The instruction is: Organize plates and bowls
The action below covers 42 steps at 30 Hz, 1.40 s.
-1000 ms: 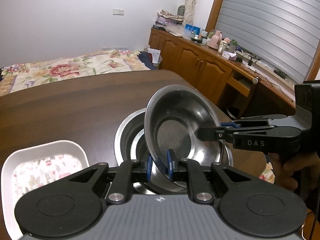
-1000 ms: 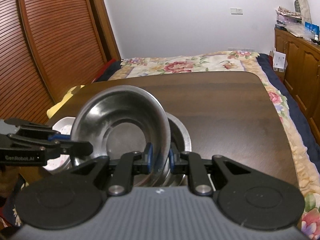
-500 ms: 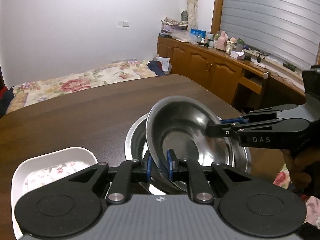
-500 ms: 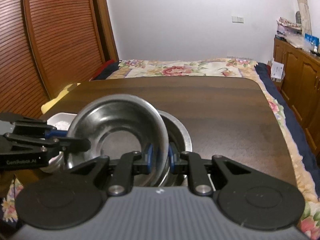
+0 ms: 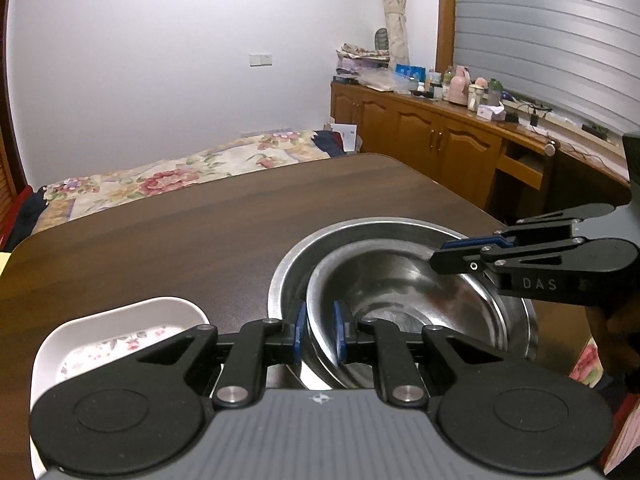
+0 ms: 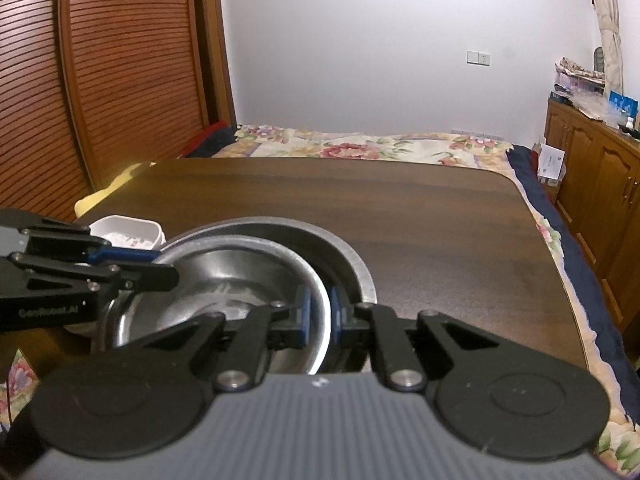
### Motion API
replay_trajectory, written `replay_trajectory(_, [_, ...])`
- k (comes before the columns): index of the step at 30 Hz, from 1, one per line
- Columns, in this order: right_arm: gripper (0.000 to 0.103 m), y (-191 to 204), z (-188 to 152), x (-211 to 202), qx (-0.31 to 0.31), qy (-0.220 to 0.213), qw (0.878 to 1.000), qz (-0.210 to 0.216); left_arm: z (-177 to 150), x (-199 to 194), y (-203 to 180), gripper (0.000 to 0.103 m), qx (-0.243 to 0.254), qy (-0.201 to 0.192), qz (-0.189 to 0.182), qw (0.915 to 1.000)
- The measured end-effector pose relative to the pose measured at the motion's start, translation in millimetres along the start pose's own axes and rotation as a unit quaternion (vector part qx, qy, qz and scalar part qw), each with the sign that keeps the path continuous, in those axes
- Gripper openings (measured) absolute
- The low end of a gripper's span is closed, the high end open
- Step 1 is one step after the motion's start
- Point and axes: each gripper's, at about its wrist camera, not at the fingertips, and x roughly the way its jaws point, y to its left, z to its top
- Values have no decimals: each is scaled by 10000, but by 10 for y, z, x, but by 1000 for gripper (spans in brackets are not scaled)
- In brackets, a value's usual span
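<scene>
A smaller steel bowl point(image 5: 404, 300) is seen nested inside a larger steel bowl point(image 5: 360, 236) on a dark wooden table point(image 5: 180, 232), with its near rim hidden behind the body of each camera rig. In the left wrist view, the left gripper point(image 5: 319, 332) is shown clamped on the smaller bowl's near rim, one blue pad inside the wall and one outside; the rim's lowest stretch is cut off by the grey housing. The right gripper point(image 6: 319, 314) is likewise pictured pinching the opposite rim, and only part of the bowl's floor can be made out between its black linkages. The smaller bowl is held mouth-up, tilted slightly and offset toward the right-hand side of the larger bowl, whose wall is exposed as a crescent on the left; whether the two bowls are touching underneath cannot be told. Being round, the bowl has no long axis; its opening faces the ceiling. A white rectangular dish point(image 5: 100, 344) with a floral base is seen just beside the larger bowl at the table's near left, its near corner cut off by the gripper. Behind the table, a bed with a floral quilt point(image 6: 360, 146) and a cluttered wooden cabinet point(image 5: 440, 140) are visible, the small items on top too blurred to identify.
</scene>
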Motion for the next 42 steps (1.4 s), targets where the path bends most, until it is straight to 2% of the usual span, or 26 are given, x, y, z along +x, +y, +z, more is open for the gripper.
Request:
replay_trajectory(8, [13,-12,43,-173,60,-205,9998,11,80,-125,17,16,-102,-207,134,9996])
replay_trajectory(11, [13,-21,69,-270,115,-316,9994,33,94,-176,5,20,-200,-305,173,9992])
replay_trajectory(15, [13,-17,84,-392,140,-509,9986,6,87,-288,-20,51,-379,-528,228,9976])
replay_trajectory(17, [13,-26,77,-428,187,-560,9982,39,68,-344,-20,54,-451,-632,277,9966])
replay_trajectory(19, [15,-43,54,-454,252,-617,9978,14,39,-392,-16,62,-545,-695,326,9956])
replay_trajectory(20, [22,-57,33,-460,326,-649,9974,12,21,-421,-17,63,-570,-747,350,9950])
replay_trajectory(21, [29,-76,3,-462,412,-680,9968,21,2,-449,-26,64,-576,-803,382,9944])
replay_trajectory(22, [42,-89,-23,-459,479,-703,9964,18,-11,-481,-33,65,-576,-862,421,9937])
replay_trajectory(23, [46,-99,-57,-459,513,-734,9960,-15,-27,-505,-29,65,-580,-908,451,9931])
replay_trajectory(26, [46,-118,-110,-445,520,-806,9952,-216,-77,-545,0,68,-621,-1016,563,9913])
replay_trajectory(32, [47,-160,-231,-405,576,-951,9927,-470,-136,-464,45,68,-701,-964,641,9908])
replay_trajectory(42, [51,-182,-301,-287,664,-971,9922,-414,-282,-354,-6,68,-731,-842,483,9926])
